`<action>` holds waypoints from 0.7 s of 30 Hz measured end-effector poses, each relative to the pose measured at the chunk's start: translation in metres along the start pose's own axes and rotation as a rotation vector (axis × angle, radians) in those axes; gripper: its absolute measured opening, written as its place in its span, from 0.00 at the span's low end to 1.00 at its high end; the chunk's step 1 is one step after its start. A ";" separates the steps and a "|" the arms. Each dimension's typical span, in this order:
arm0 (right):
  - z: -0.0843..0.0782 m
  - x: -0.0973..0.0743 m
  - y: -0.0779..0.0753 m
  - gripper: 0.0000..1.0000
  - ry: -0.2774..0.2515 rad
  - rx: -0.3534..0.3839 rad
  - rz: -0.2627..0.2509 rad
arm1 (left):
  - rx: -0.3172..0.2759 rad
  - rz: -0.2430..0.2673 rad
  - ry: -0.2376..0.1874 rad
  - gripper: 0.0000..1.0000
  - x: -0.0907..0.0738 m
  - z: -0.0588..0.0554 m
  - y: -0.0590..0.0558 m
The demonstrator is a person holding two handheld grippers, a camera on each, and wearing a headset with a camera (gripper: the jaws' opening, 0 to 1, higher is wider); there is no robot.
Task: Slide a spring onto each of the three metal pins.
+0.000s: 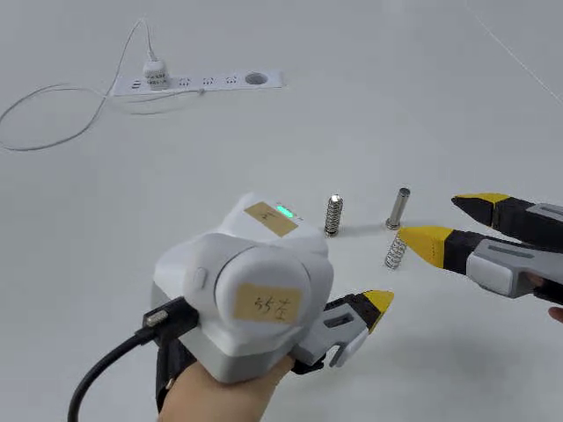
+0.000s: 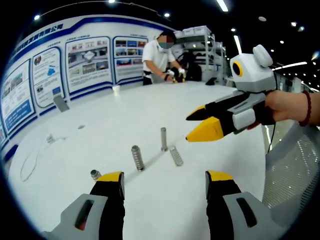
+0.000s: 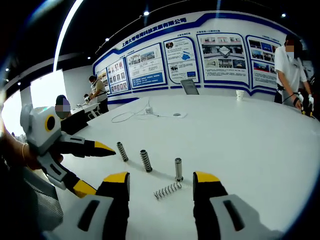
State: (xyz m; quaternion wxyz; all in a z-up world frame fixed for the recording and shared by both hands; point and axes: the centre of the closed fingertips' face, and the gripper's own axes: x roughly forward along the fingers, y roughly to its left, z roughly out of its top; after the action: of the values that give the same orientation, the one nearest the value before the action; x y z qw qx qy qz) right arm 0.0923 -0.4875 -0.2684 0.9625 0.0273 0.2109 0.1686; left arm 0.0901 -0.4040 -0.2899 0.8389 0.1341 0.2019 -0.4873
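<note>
The right gripper (image 1: pixel 437 220) hangs with its jaws apart and empty. Its tips are just beside the loose spring (image 1: pixel 396 252), which lies on its side near the foot of the bare pin (image 1: pixel 400 208). The left gripper (image 2: pixel 165 176) is likewise spread and holds nothing.

Pinched off-centre, the small round spring would likely roll or flick away across the smooth top. A jaw swung wide could topple the bare pin or the nearest sprung pin (image 1: pixel 333 214).

The white workbench (image 1: pixel 264 149) is glossy, with a power strip (image 1: pixel 198 82) at its far side. Blue-bordered wall panels (image 3: pixel 225 50) line the hall.
</note>
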 end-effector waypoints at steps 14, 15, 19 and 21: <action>-0.020 -0.018 -0.010 0.57 0.078 -0.104 -0.033 | 0.030 -0.036 0.019 0.57 0.025 -0.002 -0.008; -0.022 -0.019 -0.011 0.57 0.082 -0.113 -0.035 | 0.039 -0.034 0.022 0.56 0.028 -0.002 -0.008; -0.029 -0.021 -0.013 0.57 0.092 -0.109 -0.034 | 0.036 -0.043 0.025 0.53 0.036 -0.003 -0.010; -0.034 -0.023 -0.014 0.56 0.109 -0.111 -0.037 | 0.040 -0.049 0.030 0.50 0.040 -0.004 -0.011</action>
State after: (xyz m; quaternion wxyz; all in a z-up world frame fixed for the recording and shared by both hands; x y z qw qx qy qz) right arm 0.0633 -0.5095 -0.2920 0.9526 -0.0391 0.2538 0.1634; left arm 0.0973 -0.4389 -0.3126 0.8209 0.1530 0.2079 -0.5094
